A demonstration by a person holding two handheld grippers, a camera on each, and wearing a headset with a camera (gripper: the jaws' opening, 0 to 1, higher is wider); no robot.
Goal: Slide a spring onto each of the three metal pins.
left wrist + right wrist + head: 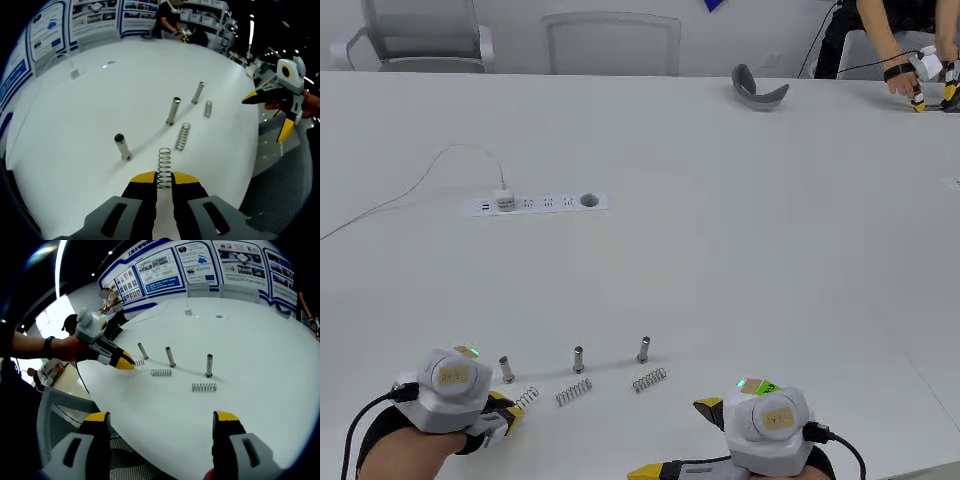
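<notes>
Three short metal pins stand upright in a row near the table's front edge: left pin (506, 369), middle pin (578, 359), right pin (643, 349). In front of each lies a spring. My left gripper (512, 408) is shut on the near end of the left spring (164, 159), which lies on the table just beside the left pin (121, 146). The middle spring (183, 136) and right spring (208, 108) lie loose. My right gripper (161, 417) hangs wide open, holding nothing, at the table's edge a short way from the right spring (204, 387).
A white power strip (535, 204) with a plugged cable lies mid-table. A grey curved band (760, 90) rests at the far right. A person's hands (910, 75) work at the far right corner. Chairs (420, 35) stand behind the table.
</notes>
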